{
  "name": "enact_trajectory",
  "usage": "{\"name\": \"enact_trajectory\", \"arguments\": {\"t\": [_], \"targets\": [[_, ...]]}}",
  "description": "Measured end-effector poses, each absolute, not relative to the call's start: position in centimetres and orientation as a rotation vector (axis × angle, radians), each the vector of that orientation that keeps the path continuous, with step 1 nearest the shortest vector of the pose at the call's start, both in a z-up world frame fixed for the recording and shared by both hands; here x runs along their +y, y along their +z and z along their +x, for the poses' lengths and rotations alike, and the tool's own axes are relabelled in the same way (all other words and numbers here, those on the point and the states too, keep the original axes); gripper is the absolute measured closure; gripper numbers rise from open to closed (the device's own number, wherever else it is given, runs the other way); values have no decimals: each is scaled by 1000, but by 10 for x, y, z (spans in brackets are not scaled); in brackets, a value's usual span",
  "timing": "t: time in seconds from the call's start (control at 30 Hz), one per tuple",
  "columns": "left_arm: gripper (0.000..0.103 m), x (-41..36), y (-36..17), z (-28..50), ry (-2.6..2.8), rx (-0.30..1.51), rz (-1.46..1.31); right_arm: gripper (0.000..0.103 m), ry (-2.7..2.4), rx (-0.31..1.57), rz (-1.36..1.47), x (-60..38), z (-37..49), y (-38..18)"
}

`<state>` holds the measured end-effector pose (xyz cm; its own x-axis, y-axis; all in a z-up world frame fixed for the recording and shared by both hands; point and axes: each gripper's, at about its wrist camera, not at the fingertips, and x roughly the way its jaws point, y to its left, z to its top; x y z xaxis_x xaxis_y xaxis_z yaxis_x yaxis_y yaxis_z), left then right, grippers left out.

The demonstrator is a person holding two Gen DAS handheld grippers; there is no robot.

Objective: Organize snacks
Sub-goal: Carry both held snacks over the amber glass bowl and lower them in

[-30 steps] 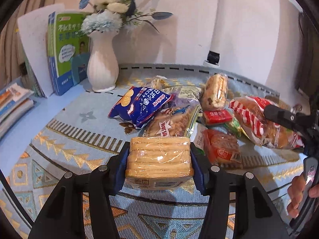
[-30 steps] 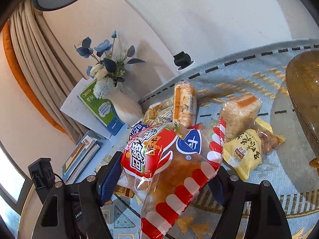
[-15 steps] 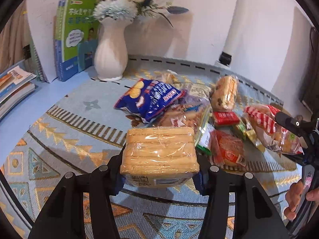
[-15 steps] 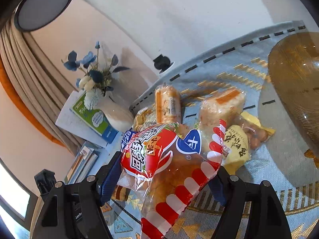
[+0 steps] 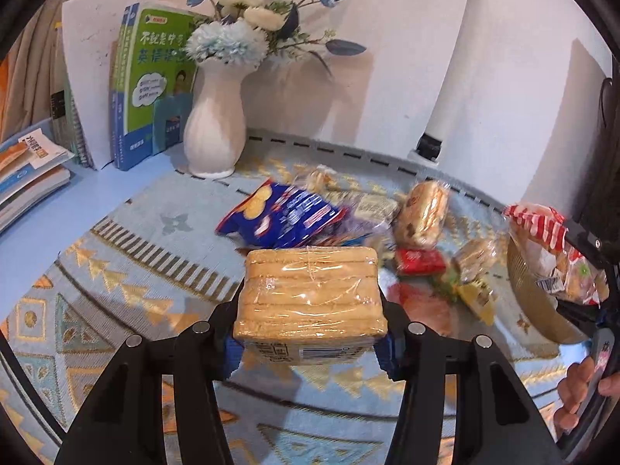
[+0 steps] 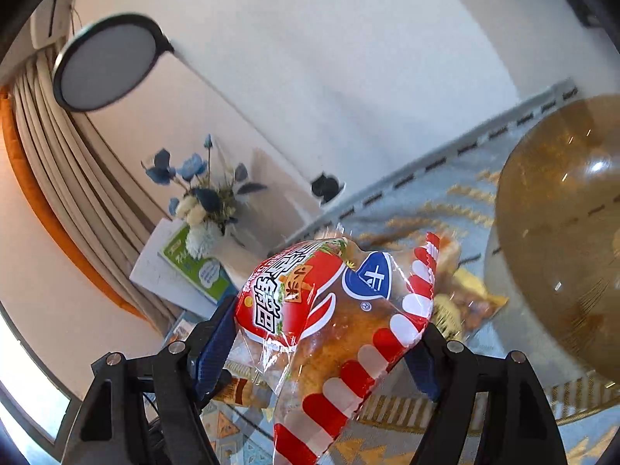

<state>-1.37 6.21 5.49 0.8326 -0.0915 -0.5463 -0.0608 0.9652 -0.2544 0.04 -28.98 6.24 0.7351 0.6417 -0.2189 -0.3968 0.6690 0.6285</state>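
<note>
Item: clear-wrapped biscuit pack (image 5: 310, 290), pinched in the left claw (image 5: 310, 343), held above the patterned surface (image 5: 116, 271) near the snack pile (image 5: 348, 213). Item: red-striped bread bag (image 6: 341, 333), pinched in the right claw (image 6: 321, 345), beside the amber bowl (image 6: 562, 232). Step judged: transport. Next: bag to be lowered into the bowl and released.

A table with a patterned blue cloth (image 5: 128, 271) carries a white vase (image 5: 213, 131), standing books (image 5: 155, 89), a brown glass bowl (image 6: 558, 240) and a heap of snack packets (image 5: 348, 224) in the middle.
</note>
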Motion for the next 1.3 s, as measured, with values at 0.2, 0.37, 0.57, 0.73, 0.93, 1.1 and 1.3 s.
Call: {"name": "enact_trajectory", "arguments": {"t": [0.2,0.37,0.57,0.73,0.93,1.1,1.3], "targets": [[52,34,80,-6,-74,558,-277,27,564,398,658,-324,-4,68],[52,5,96,1,-145,551,-271,27,507,367,739,-356,-5,67],[52,-34,117,21,-216,556,-278,27,378,338,781,-396,-8,65],[52,-80,132,35,-305,557,-257,27,285,314,855,-436,-12,58],[52,-137,136,40,-436,571,-227,27,175,277,938,-480,-24,49],[52,-182,142,47,-519,571,-227,27,147,244,959,-499,-31,50],[52,-215,142,43,-559,564,-172,27,137,233,904,-492,-34,61]]}}
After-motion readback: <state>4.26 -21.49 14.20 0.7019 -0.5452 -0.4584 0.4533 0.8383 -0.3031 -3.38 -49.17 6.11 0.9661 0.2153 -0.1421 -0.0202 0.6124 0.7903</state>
